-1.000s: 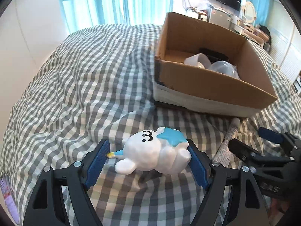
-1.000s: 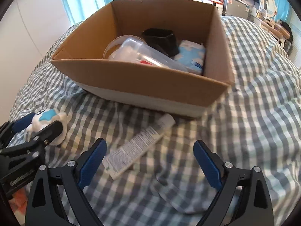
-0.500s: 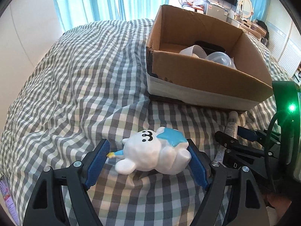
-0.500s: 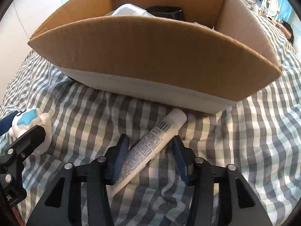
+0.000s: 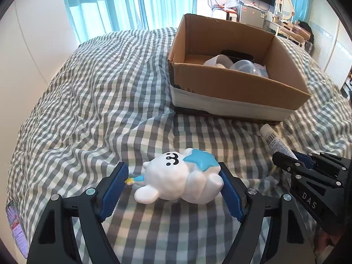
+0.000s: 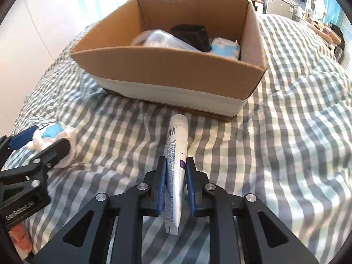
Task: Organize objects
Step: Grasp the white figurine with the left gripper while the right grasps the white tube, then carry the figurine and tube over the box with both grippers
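White tube (image 6: 176,160) is clamped near its crimped end by the right hand-held gripper (image 6: 175,189) on the checked bed (image 6: 286,132) before the cardboard box (image 6: 176,70), while the left hand-held gripper (image 5: 173,189) brackets a white toy (image 5: 180,184), jaws apart; the tube's long front could droop and catch the box wall.

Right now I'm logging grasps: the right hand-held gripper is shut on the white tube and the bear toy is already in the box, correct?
Not quite. The bear toy lies on the bed between the left hand-held gripper's open fingers, outside the box, as the left wrist view shows. The right hand-held gripper does clamp the white tube.
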Demonstrator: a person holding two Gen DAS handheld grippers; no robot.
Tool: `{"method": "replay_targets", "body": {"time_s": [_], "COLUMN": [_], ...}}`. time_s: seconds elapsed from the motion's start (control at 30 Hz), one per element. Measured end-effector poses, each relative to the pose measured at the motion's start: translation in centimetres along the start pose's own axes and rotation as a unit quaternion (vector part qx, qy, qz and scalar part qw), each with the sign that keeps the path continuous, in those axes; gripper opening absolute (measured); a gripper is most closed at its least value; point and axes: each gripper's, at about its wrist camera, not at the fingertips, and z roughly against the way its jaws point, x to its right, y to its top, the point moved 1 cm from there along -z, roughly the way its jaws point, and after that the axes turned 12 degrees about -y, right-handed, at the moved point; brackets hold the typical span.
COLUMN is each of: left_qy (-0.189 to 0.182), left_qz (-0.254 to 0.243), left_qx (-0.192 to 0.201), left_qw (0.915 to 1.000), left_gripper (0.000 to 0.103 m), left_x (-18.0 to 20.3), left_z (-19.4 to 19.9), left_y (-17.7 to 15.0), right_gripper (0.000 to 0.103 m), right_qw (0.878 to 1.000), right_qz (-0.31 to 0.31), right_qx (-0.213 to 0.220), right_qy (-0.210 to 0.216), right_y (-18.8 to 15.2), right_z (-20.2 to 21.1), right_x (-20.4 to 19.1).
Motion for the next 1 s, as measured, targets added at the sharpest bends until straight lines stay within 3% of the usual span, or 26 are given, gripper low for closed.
{"method": "replay_targets", "body": {"time_s": [0.37,0.63,1.0], "left_qy": [-0.015,-0.02,-0.044], "left_qz": [0.012,0.007,-0.014], "left_qx": [0.021,0.062,0.118], "left_qw": [0.9996,0.9978,0.9919], "left_gripper": [0.082,0.082,0.082], "left_x": [1.4,2.9,4.5], "left_z": [3.8,7.9,12.7], "left_y": [-0.6,0.0,4.5], "right_gripper": [0.016,0.016,0.016], "right_qw": [0.998,0.993,0.986], "right_qz": [0.005,0.015,0.023], "right_qx": [0.066,0.11,0.164], "right_qy": [0.019,0.027,0.031], "right_y": [-1.7,-2.2,1.3], "right_z": [7.0,12.0,17.2], "right_x": [0.0,0.6,1.9]}}
